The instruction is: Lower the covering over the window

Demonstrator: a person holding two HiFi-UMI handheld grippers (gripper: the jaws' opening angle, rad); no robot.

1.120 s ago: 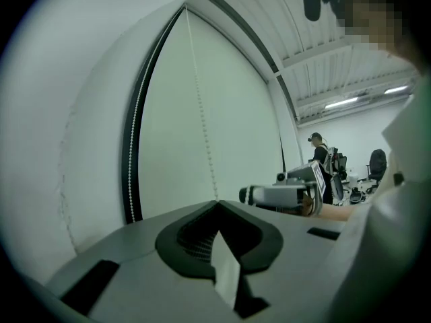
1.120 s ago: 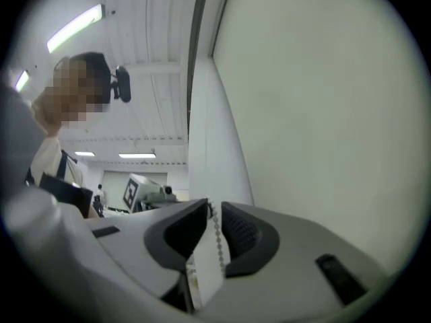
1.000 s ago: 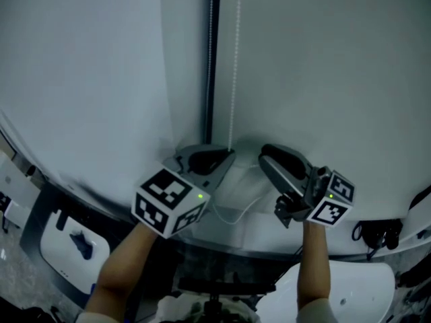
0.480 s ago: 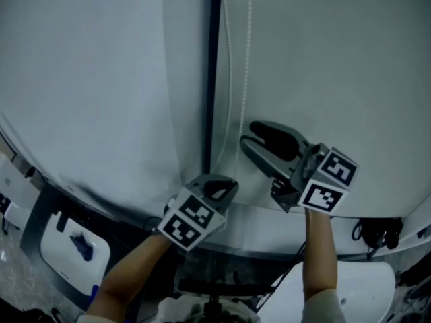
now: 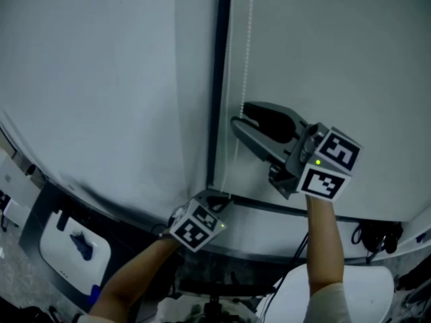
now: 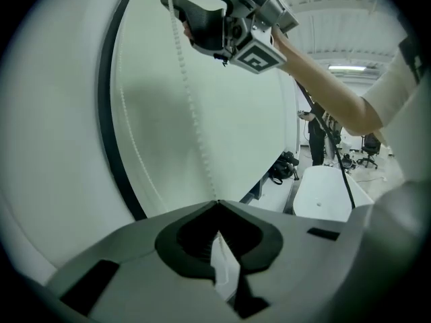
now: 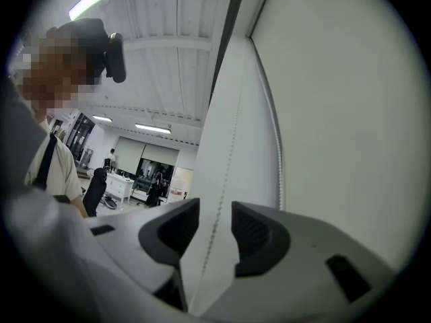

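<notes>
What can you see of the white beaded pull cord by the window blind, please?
The white beaded pull cord is a thin chain of small plastic-looking beads, hanging in two strands against the pale roller blind, beside a dark vertical bar. One strand runs taut into the shut left tool. One also passes between the jaws of the right tool, which have just been opening and stand clear of it.

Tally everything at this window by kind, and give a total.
Hand-held grippers: 2, left, right
White panels: 2
Cord strands: 2
Dark bar: 1
Total: 7
</notes>
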